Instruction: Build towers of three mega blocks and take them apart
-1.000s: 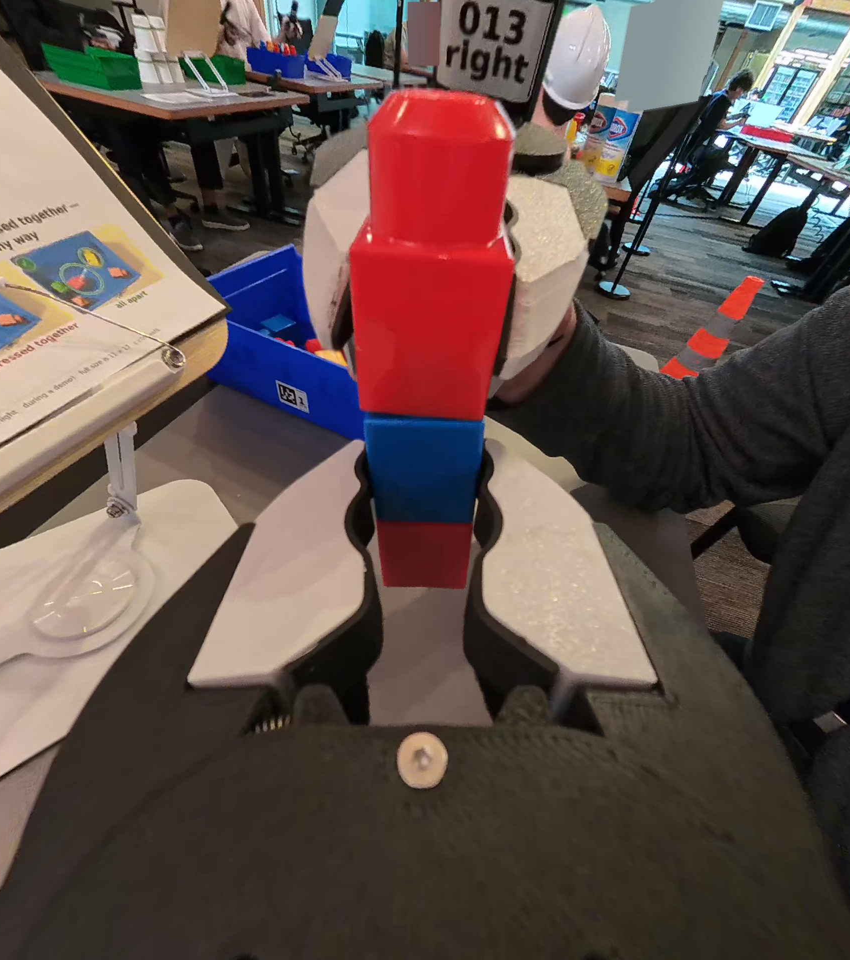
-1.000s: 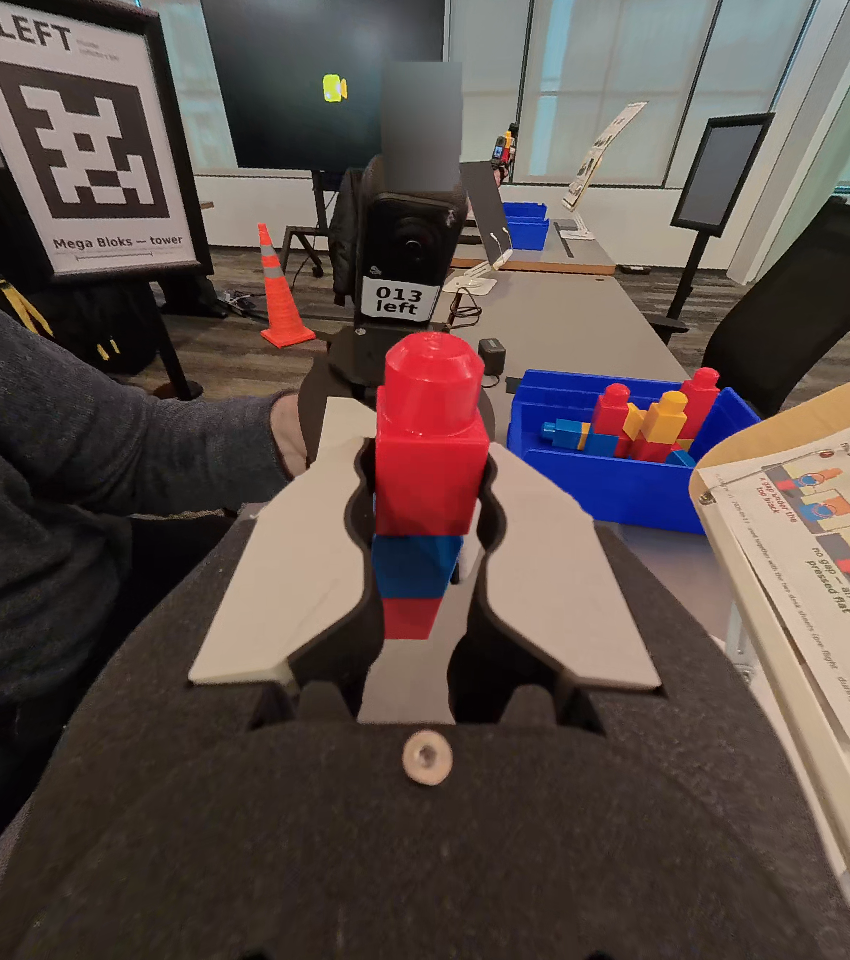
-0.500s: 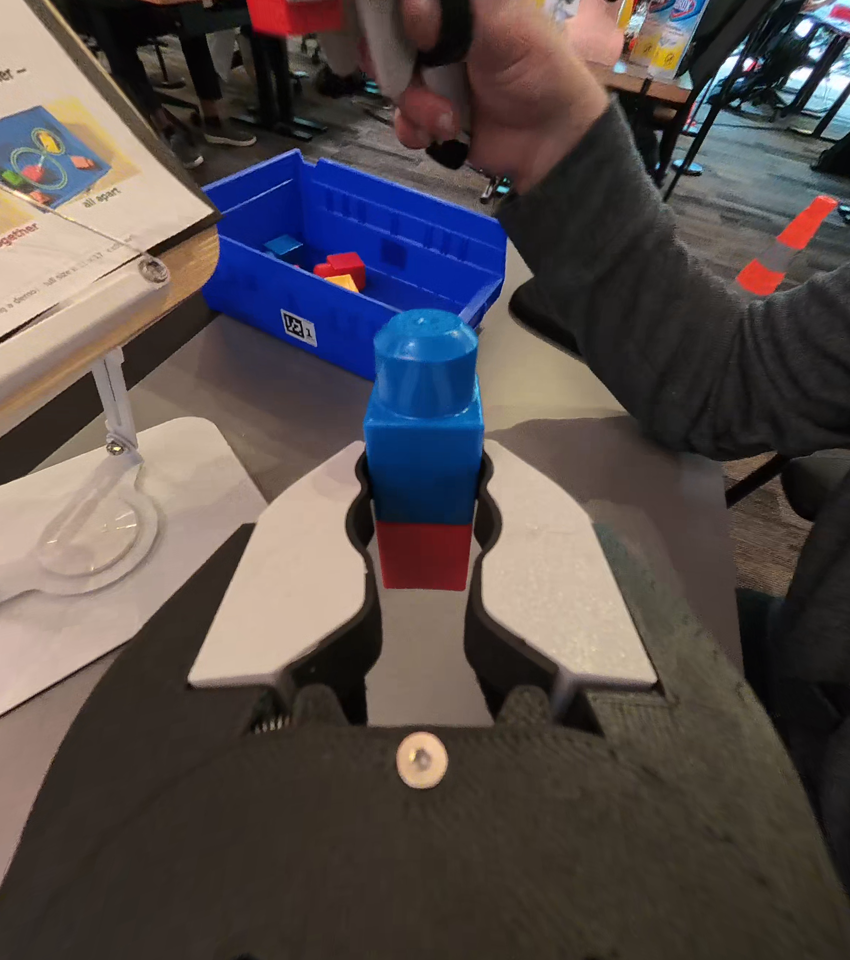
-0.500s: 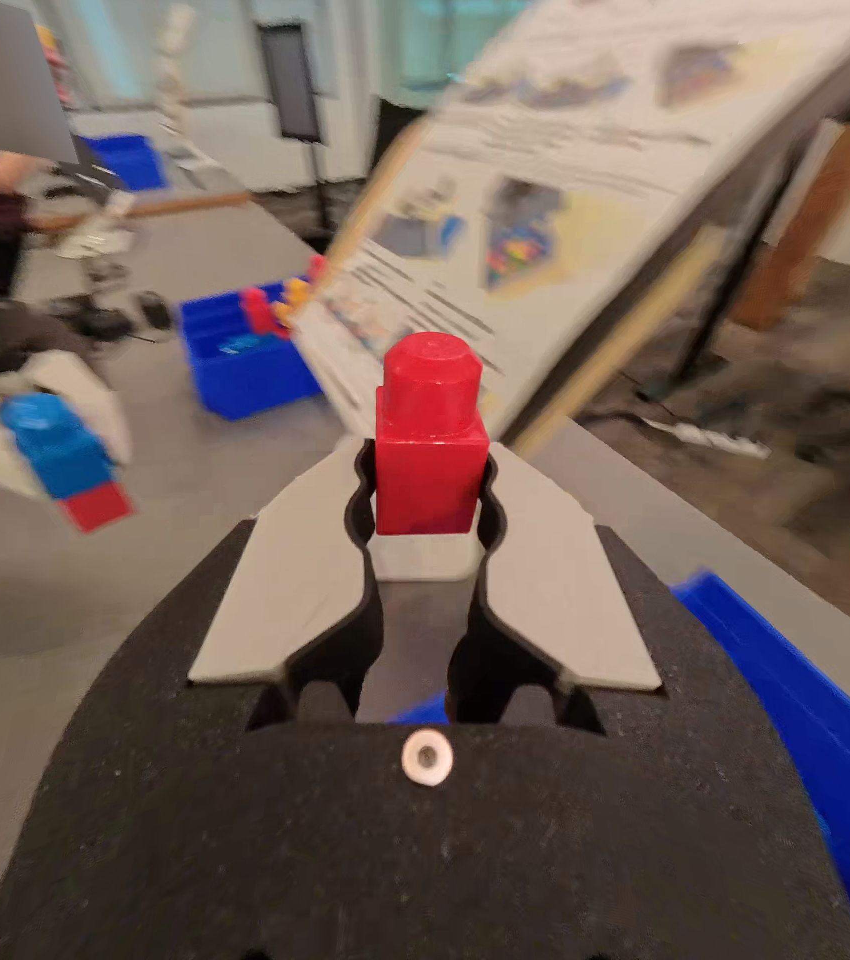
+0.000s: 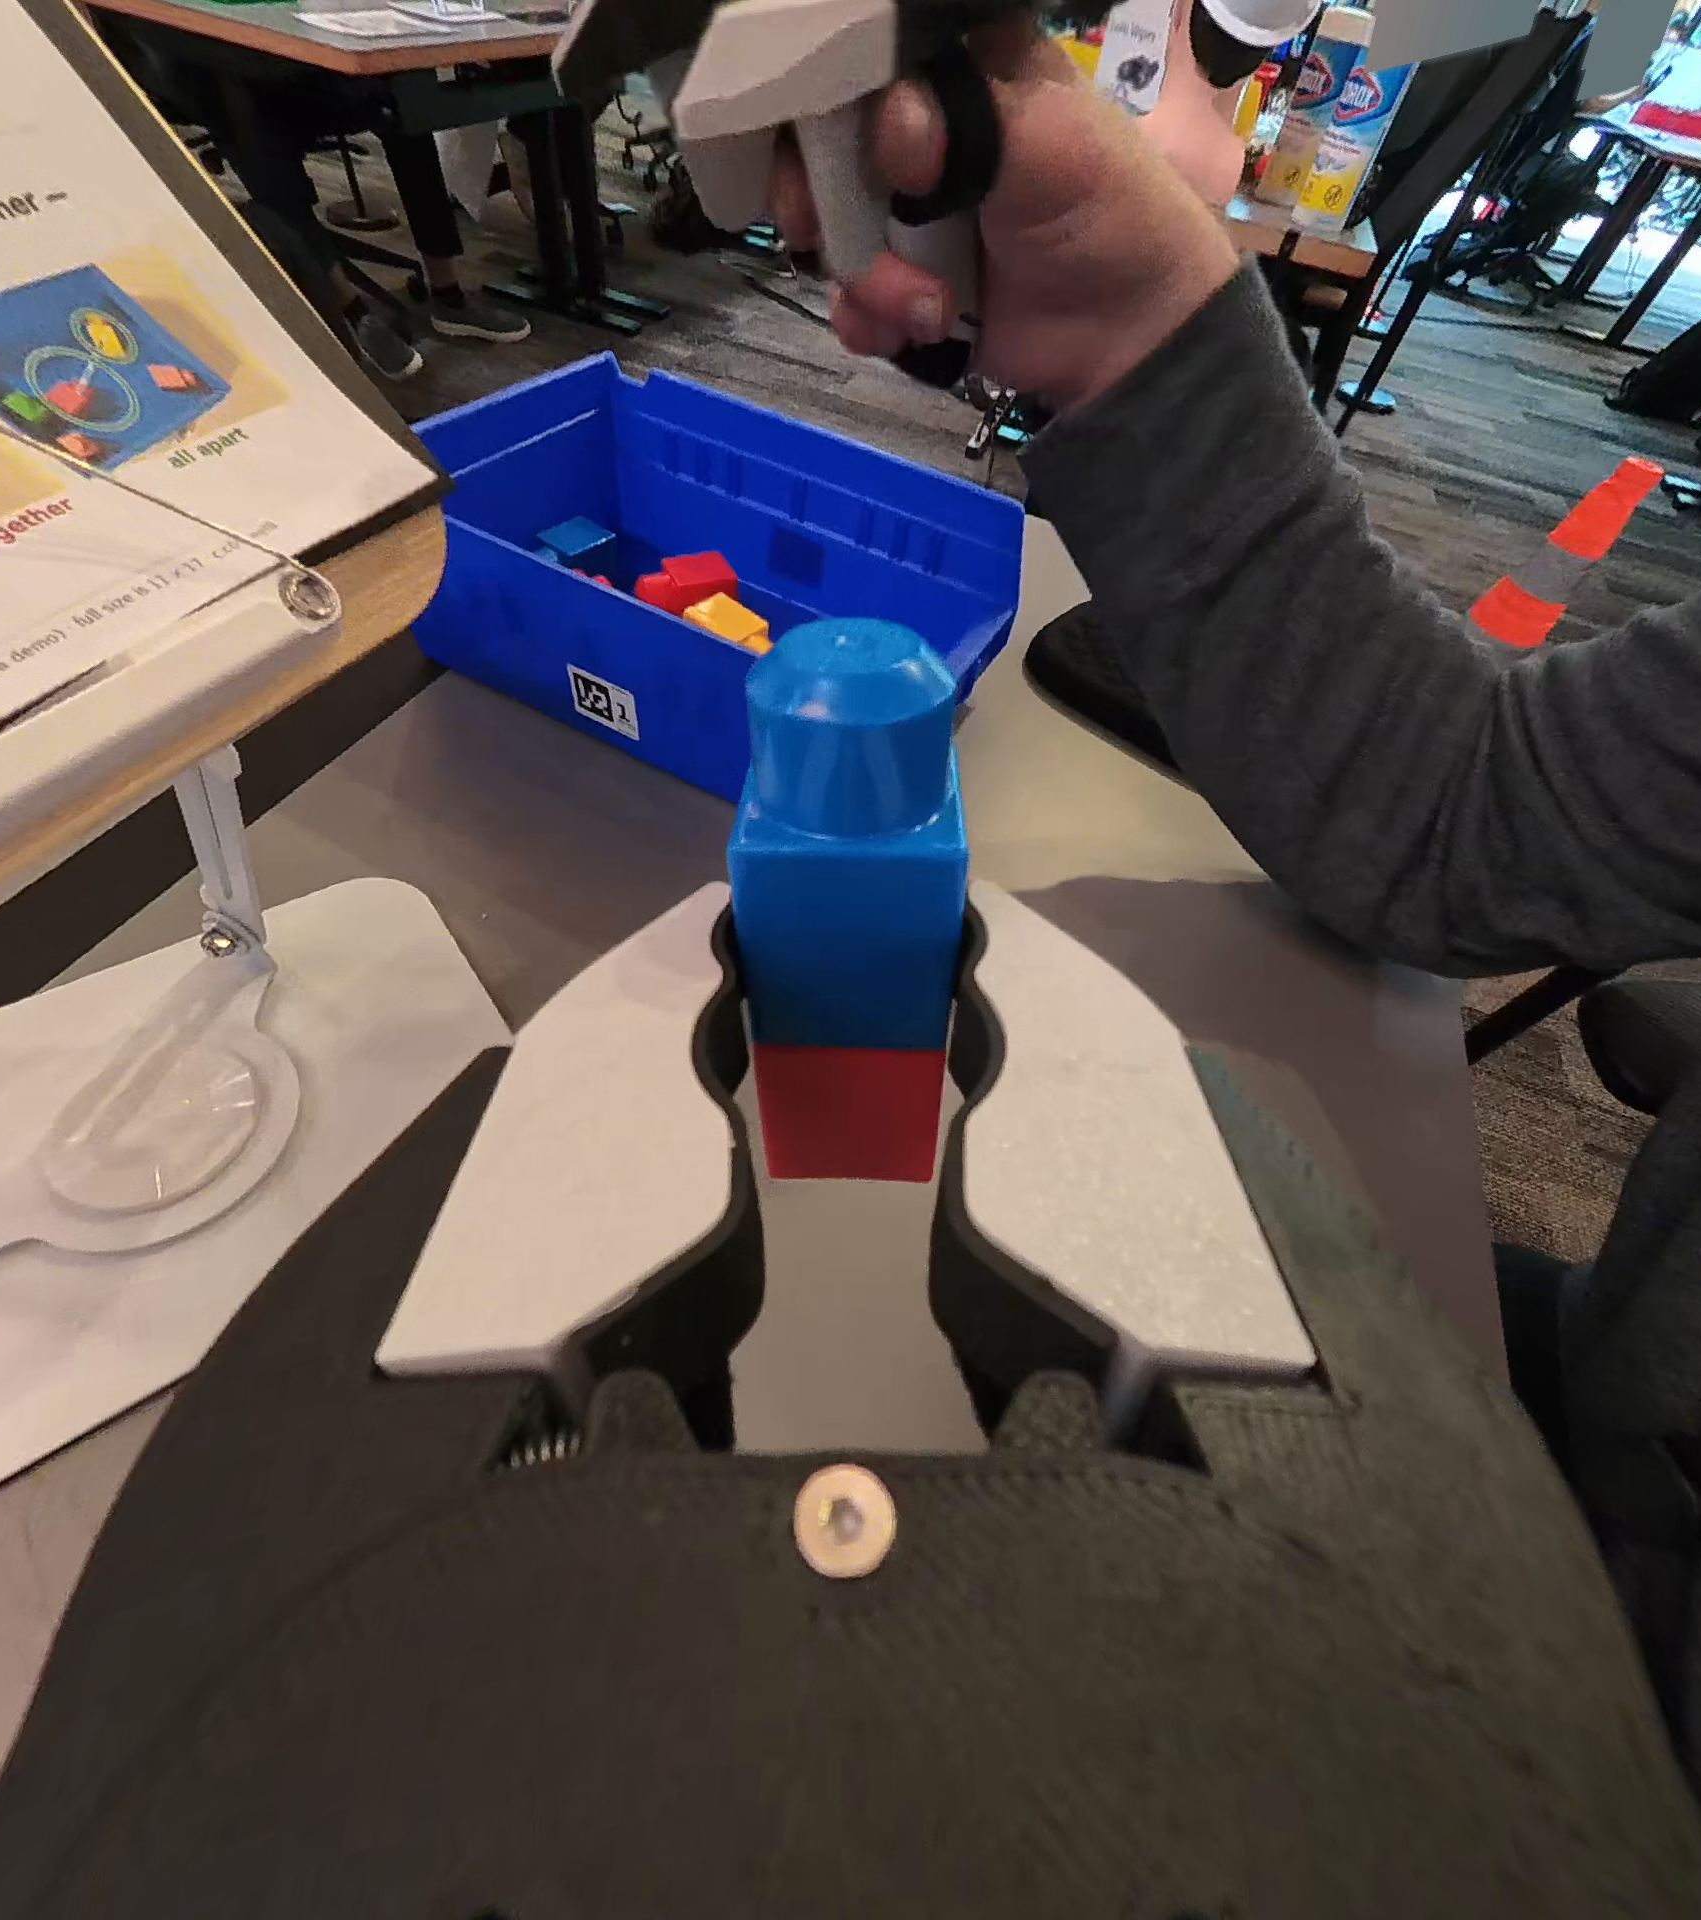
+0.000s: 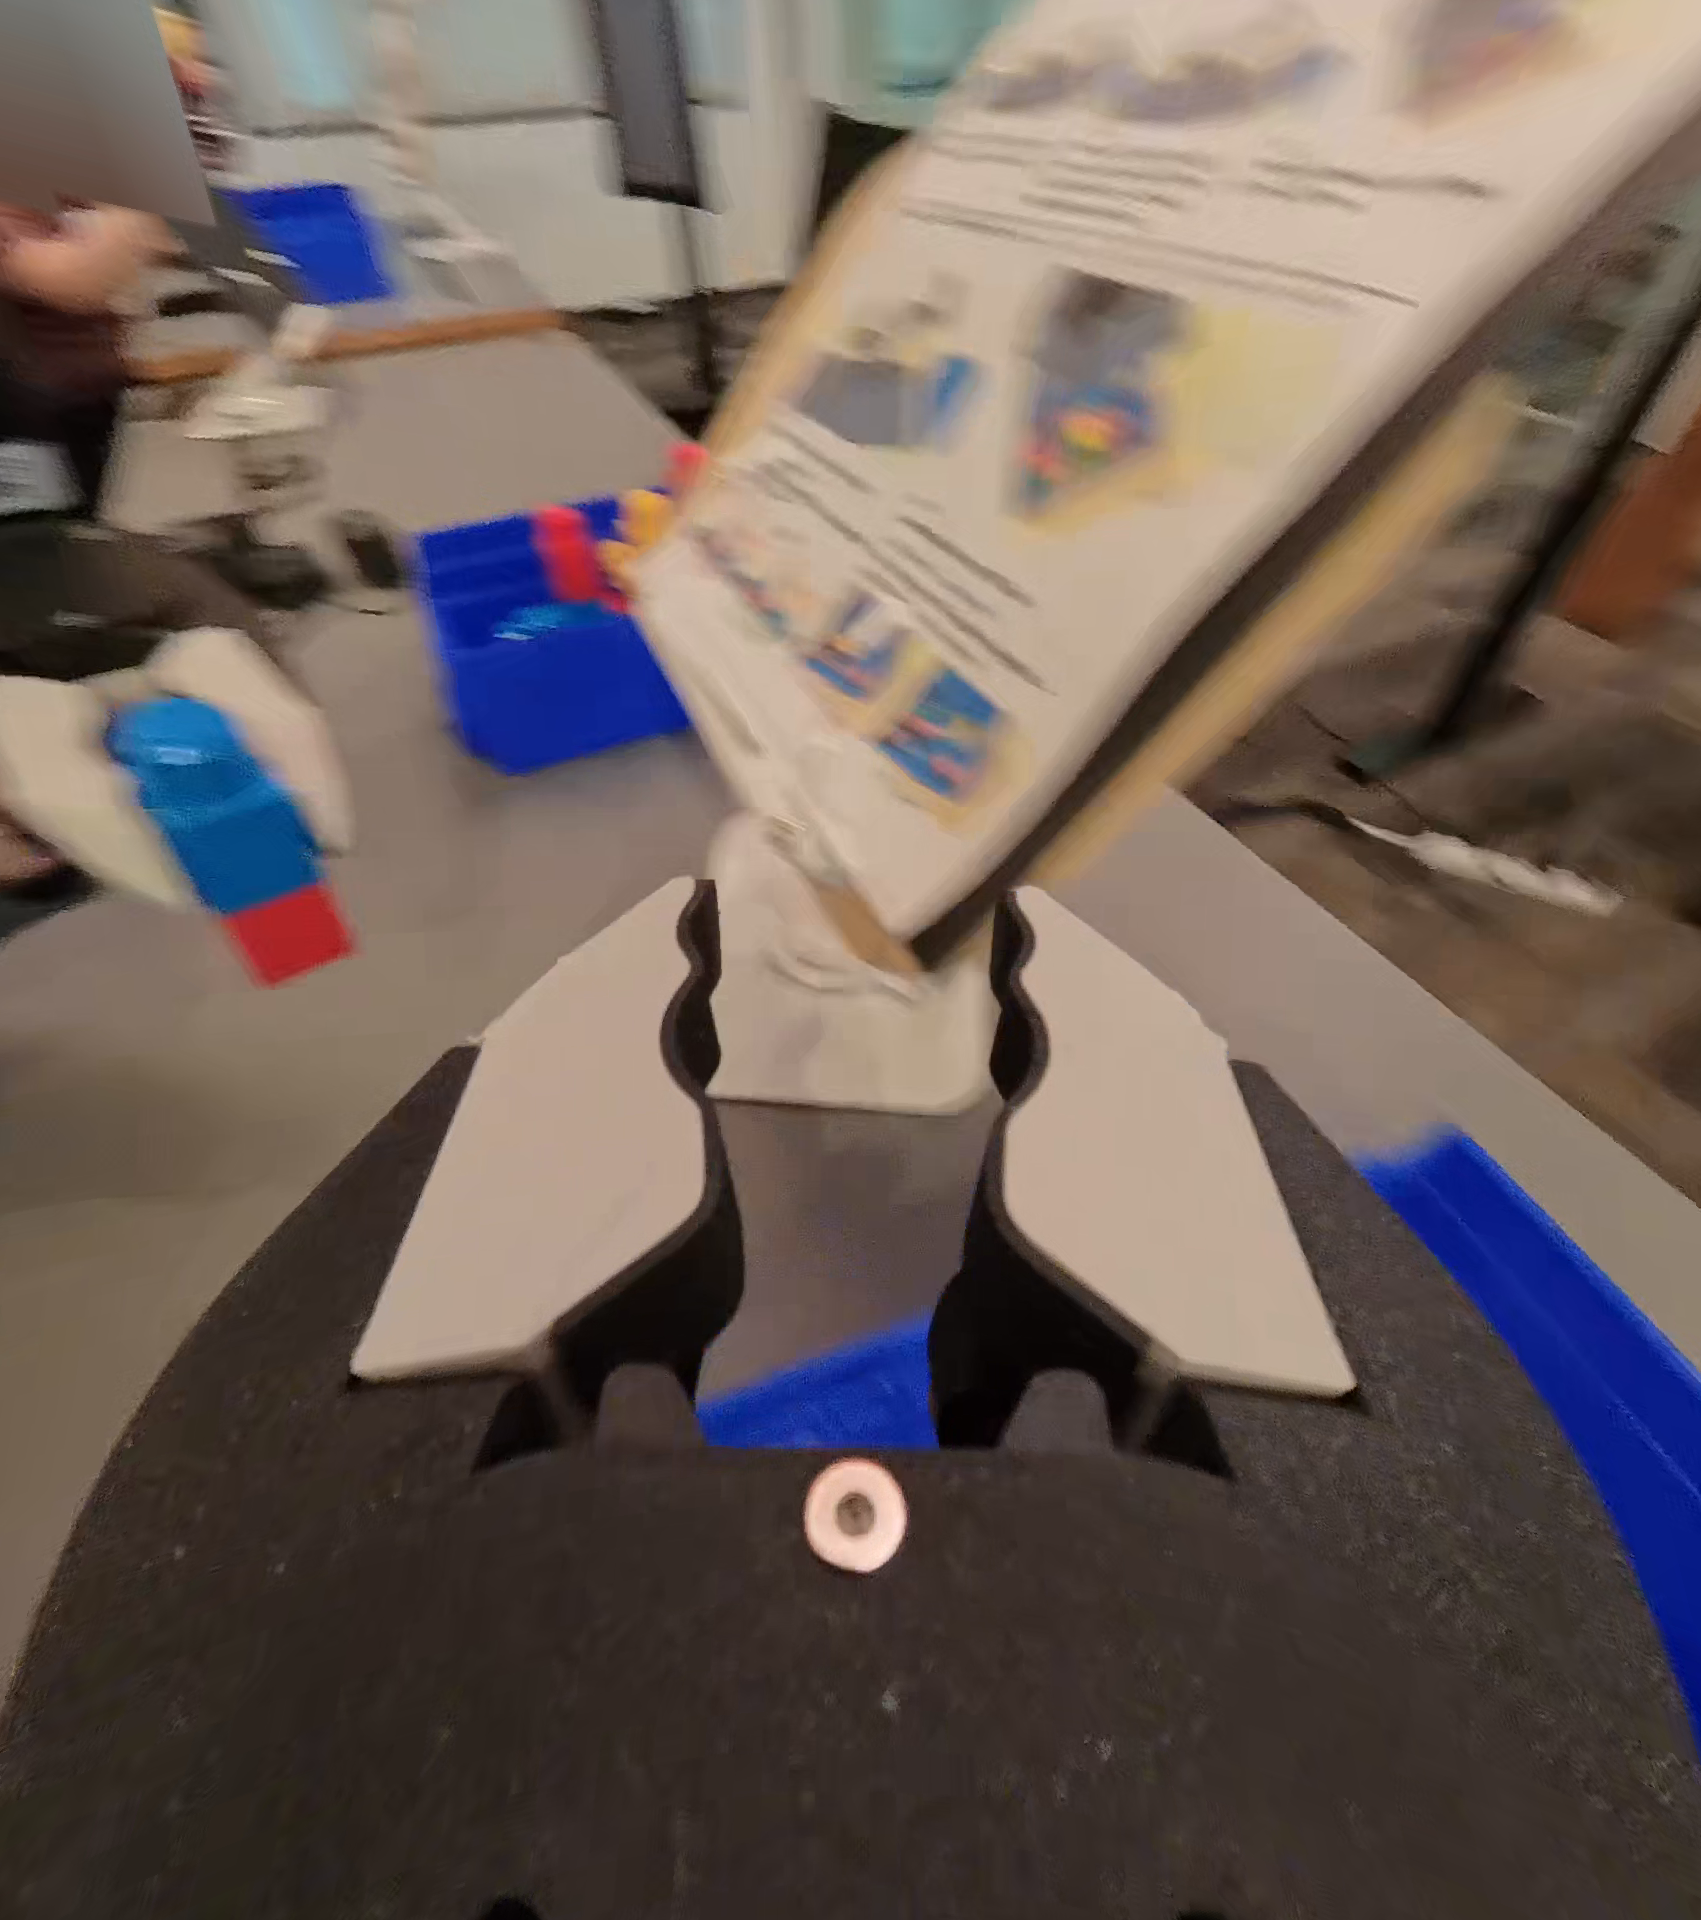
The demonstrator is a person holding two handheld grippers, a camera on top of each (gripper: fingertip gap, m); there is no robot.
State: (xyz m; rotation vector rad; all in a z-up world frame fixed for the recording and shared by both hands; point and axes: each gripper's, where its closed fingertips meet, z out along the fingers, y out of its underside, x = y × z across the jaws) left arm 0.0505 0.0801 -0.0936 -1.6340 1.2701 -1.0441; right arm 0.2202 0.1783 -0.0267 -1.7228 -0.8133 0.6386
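Blue block stacked on red block, both pinched upright in the left tool, held above the grey desk. Jaws clamp mostly the blue block's flat sides. Right tool is spread and empty, over a blue bin edge; that view is motion-blurred. Far blue bin holds loose blocks. Judgement: hollow plastic, light, stiff, smooth-sided, friction-fit joint. To split the pair, grip the red block on its flat faces just below the seam, pull straight along the stack axis; twisting risks slip.
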